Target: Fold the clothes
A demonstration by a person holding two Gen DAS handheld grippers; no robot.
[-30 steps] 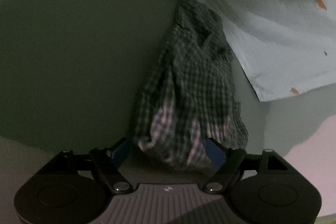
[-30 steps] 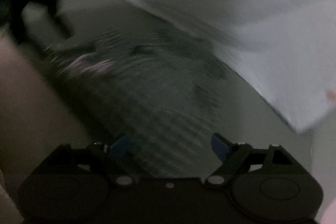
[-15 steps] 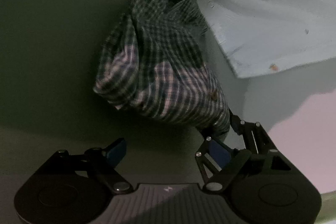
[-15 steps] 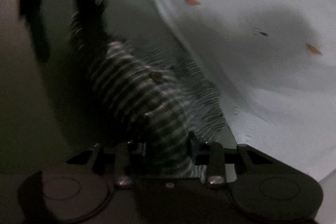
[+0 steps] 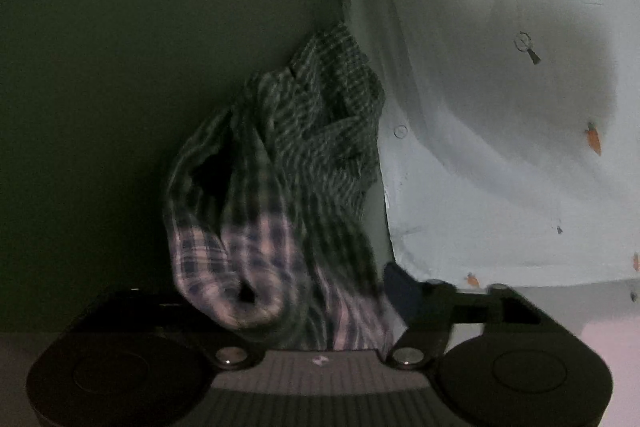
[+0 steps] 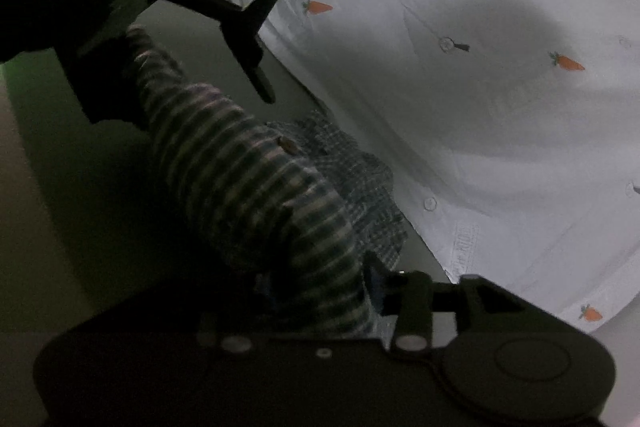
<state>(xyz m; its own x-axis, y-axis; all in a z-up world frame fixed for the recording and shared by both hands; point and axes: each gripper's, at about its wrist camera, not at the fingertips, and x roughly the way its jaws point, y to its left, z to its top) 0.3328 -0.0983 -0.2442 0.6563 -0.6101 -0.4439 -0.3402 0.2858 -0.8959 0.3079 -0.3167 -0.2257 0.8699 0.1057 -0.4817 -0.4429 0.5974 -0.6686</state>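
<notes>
Plaid shirt (image 5: 276, 211): 1 | pale shirt (image 5: 480, 107): 1 | both claws gripping plaid shirt

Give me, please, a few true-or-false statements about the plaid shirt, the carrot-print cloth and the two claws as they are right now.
1. The right claw is closed on the plaid shirt. True.
2. The plaid shirt lies spread flat. False: it is bunched and rumpled, and held at one end by the right claw.
3. The pale cloth with small carrots lies beside the shirt. True.
4. The left claw is far from the shirt. False: shirt fabric sits between its fingers, though whether it grips is unclear.
5. The carrot-print cloth is held by a claw. False: neither claw grips it.
</notes>
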